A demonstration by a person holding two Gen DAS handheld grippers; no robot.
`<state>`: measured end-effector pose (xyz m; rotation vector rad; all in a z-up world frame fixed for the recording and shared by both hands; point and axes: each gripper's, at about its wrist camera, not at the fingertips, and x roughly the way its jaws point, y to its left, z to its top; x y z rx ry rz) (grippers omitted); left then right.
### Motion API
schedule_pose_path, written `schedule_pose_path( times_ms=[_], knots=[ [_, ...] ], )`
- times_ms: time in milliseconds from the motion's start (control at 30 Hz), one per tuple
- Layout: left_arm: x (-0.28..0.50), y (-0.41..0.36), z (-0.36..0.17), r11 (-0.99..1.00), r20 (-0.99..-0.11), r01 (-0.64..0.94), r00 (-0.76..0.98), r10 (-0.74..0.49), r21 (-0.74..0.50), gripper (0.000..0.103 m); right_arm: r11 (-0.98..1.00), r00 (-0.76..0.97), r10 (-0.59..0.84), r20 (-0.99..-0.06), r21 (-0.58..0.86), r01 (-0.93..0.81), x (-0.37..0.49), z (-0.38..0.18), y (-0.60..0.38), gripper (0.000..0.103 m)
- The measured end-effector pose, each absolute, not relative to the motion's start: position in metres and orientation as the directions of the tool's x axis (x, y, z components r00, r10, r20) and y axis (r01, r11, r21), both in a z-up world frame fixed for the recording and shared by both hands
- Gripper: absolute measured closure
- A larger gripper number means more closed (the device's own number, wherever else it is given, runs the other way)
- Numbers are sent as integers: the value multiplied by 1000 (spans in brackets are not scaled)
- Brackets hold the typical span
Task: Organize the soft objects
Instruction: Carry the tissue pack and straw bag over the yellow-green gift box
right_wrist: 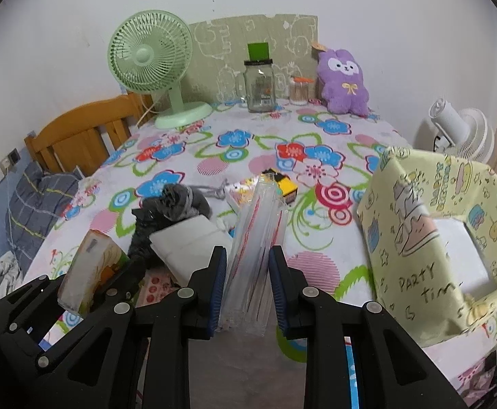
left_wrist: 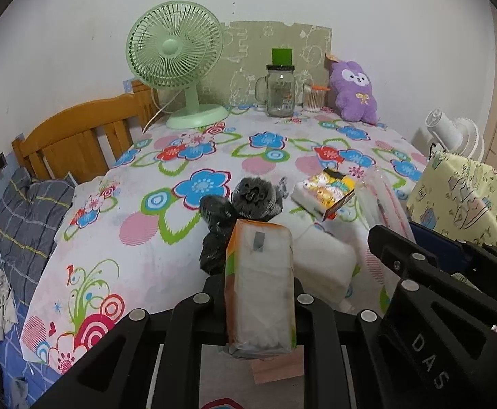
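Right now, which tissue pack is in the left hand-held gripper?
The orange-edged tissue pack, clamped upright in the left hand-held gripper. The plain white pack and the cartoon-printed pack lie on the floral sheet.

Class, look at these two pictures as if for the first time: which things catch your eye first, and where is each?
A mint-green fan stands at the far left of the flowered tablecloth, with a purple plush toy against the wall at the far right. Up close, the left claw grips an orange-edged tissue pack, and the right claw grips a clear packet with red stripes.
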<state>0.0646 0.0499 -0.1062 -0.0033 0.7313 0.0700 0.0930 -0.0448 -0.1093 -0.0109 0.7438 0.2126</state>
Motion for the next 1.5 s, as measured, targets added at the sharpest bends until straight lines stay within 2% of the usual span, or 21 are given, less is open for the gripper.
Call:
schedule_pose_path(
  times_ms=[767,1500],
  knots=[
    [63,17,-51,998,-604,-69,795,56,2,88,967,759,236,-607,70,-245,87,-48,-72,74],
    [78,-40,-26,1000,-563,3,827,-10,-14,88,977,803,194,-564,41,-208,94,-15,-128,74]
  ],
)
